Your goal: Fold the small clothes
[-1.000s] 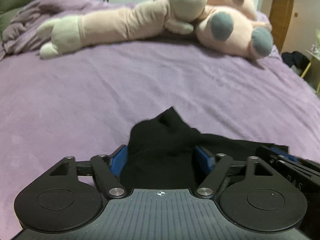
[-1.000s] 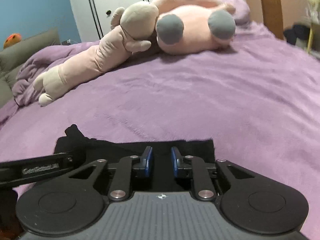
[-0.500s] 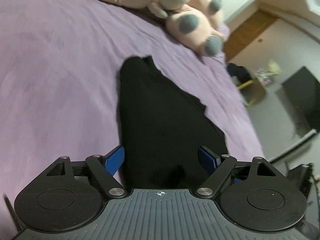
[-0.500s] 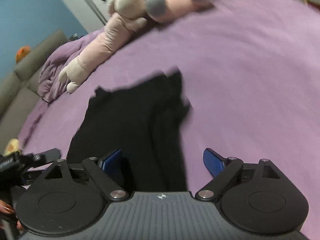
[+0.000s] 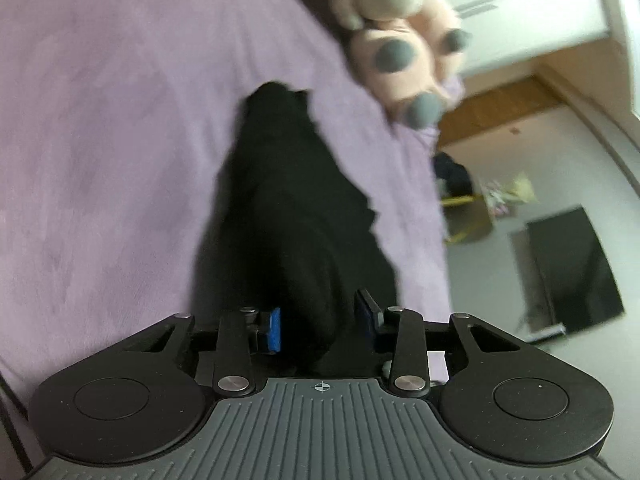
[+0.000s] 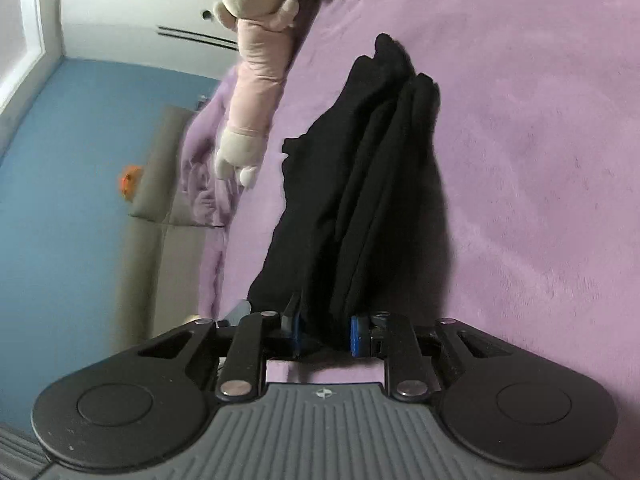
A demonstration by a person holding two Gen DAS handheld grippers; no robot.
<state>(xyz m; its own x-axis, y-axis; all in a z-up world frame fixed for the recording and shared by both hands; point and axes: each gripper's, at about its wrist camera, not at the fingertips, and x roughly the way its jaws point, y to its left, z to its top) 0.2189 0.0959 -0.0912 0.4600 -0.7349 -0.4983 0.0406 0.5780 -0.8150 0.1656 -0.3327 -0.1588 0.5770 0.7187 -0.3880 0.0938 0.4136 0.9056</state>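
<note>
Both grippers have just been closing with cloth between the jaws. Right gripper [image 6: 325,334] now pinches the near edge of the black garment [image 6: 360,184]; left gripper [image 5: 320,326] stands narrower too, cloth between its fingers, pad contact unclear. Purple bedspread [image 6: 540,160] underneath, plush toy [image 6: 256,80] far left. Since half a second ago both have regripped, so next fold looks ready.

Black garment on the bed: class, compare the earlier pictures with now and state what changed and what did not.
Both tongs, left and right, have just been closing on the near end of the black garment, whose bunched cloth sits between their pads. Both views have rolled sideways since a second ago. The garment's far end still lies on the purple blanket; the plush toy stayed put.
</note>
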